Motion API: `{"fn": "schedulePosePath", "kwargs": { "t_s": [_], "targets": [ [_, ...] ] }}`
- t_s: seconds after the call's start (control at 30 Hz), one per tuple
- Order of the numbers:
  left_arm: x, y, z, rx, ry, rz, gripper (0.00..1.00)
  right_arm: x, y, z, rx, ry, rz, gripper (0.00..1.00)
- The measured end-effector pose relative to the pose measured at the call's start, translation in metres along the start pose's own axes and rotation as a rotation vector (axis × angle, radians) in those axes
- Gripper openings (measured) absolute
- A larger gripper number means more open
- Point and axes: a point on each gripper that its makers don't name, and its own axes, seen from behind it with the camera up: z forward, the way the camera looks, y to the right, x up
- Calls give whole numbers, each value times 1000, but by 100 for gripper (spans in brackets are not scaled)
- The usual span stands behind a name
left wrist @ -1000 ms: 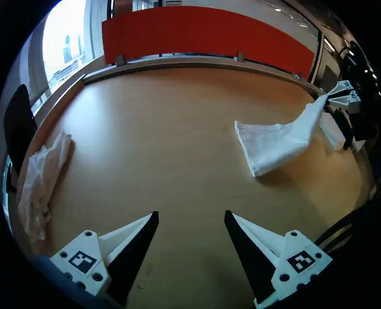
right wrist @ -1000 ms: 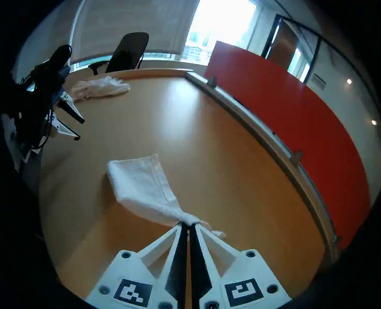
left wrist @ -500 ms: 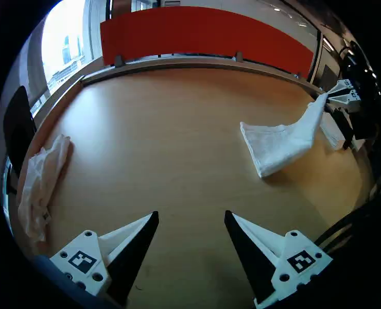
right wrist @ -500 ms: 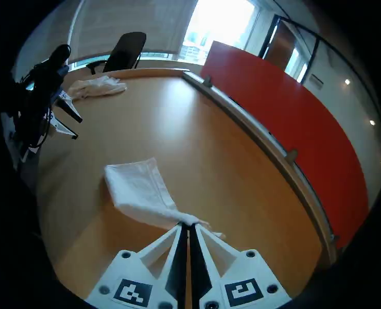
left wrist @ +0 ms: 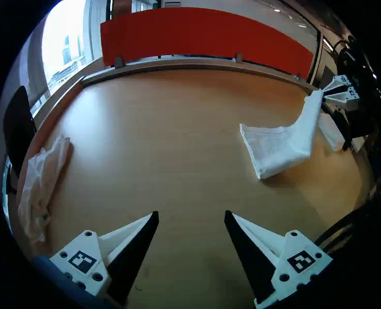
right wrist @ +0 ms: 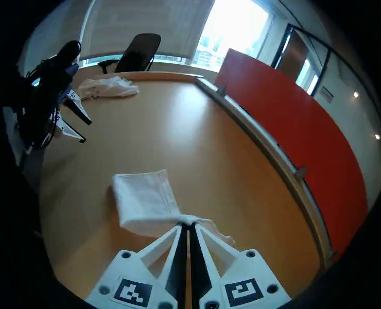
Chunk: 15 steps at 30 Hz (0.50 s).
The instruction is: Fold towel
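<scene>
Right gripper (right wrist: 189, 227) is clenched on a raised corner of the white towel (right wrist: 141, 201). Left gripper (left wrist: 190, 219) hangs released over open wooden table (left wrist: 165, 129), with a crumpled cloth (left wrist: 41, 177) at its nine o'clock edge.

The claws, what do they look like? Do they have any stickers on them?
The left claw and right claw look alike. Each has two pointy, wedge-shaped fingers, white plastic outside with black inner faces. Each finger's base carries a square black-and-white marker and small round holes. Dark cables curve beside the left claw.
</scene>
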Motion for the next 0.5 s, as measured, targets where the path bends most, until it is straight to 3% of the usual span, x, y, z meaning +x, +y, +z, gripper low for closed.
{"fn": "schedulePosePath", "kwargs": {
  "t_s": [0.27,0.5],
  "targets": [
    [-1,2,1,-3,-2,3,95,9,-16,15,47,-1,-57,2],
    [-2,1,0,-3,-2,4,95,14,-20,21,62,1,-71,2]
  ]
}}
